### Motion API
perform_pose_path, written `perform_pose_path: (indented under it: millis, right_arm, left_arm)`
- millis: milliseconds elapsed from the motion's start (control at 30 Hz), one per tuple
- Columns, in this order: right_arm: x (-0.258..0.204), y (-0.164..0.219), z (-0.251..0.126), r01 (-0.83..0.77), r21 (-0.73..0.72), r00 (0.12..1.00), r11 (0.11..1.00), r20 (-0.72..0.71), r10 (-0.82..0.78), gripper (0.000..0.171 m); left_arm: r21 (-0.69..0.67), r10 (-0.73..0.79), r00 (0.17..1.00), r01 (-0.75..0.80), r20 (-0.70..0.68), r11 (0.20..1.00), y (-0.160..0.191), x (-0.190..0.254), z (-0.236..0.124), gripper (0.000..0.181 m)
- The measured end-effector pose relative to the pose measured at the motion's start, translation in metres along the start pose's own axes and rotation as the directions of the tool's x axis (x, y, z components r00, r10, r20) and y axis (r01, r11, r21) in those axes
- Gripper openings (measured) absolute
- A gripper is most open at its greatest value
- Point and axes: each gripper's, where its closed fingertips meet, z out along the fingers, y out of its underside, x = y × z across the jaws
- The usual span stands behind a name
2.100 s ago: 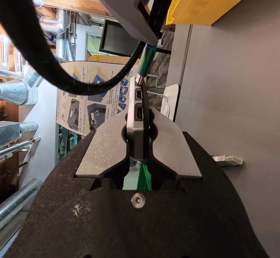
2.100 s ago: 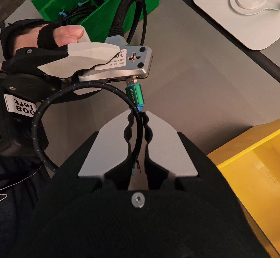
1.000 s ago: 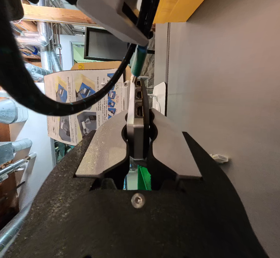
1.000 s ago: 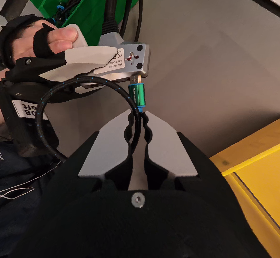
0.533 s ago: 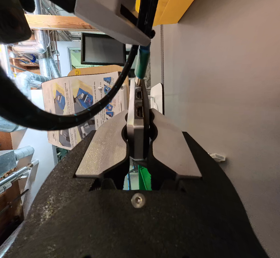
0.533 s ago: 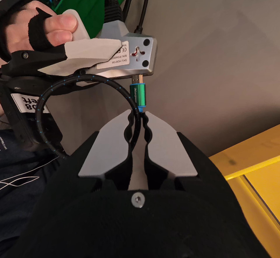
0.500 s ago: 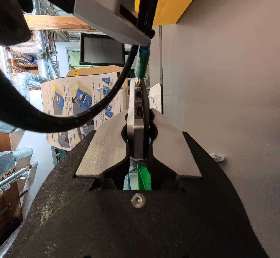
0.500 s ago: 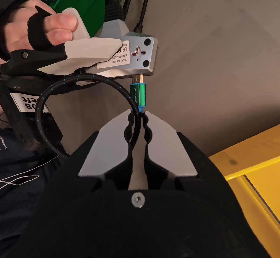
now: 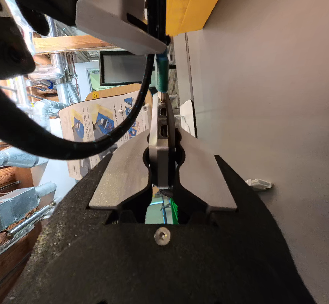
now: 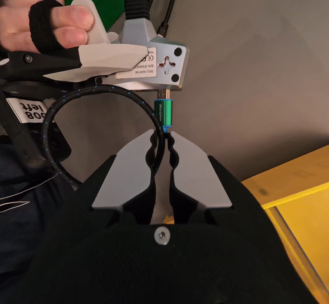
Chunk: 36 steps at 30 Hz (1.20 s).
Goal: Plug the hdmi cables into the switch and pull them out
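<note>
Evidently the plug (image 10: 163, 114), green-sleeved, stood straight ahead of the right gripper (image 10: 162, 133), its metal tip touching the edge of the switch (image 10: 160, 63), partly entered or just at a port; how deep could not be told. The right fingers were clamped on the braided cable (image 10: 158, 145) just behind the sleeve, probably to keep the plug stiff and in line. The left gripper (image 9: 162, 135) pinched the switch (image 9: 159, 145) edge-on above the table (image 9: 267, 99), presumably bracing it, two empty ports facing out.
</note>
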Motion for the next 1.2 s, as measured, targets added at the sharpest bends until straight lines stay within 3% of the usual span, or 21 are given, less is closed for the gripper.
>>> perform_pose_path:
  millis: [233,400,700,1200]
  right_arm:
    - [-0.005,-0.002,-0.01,0.101,0.016,0.994,0.995,-0.036,-0.1,0.01]
    - [-0.009,-0.002,-0.015,0.025,0.046,0.999,0.999,0.048,-0.027,0.01]
    - [-0.009,-0.002,-0.017,-0.031,0.058,0.996,0.998,0.082,0.026,0.01]
    - [-0.003,-0.003,-0.01,-0.079,0.05,0.988,0.996,0.136,0.072,0.01]
  left_arm:
    - [0.036,-0.012,0.996,0.009,0.087,0.999,-0.004,-0.012,-0.003,0.022]
    - [0.039,-0.044,0.986,0.038,0.16,0.999,-0.005,-0.026,-0.007,0.022]
    - [0.018,0.084,0.971,-0.09,0.226,0.996,-0.008,-0.027,-0.009,0.022]
    - [0.054,-0.014,0.999,0.011,0.053,0.998,-0.005,-0.013,-0.006,0.022]
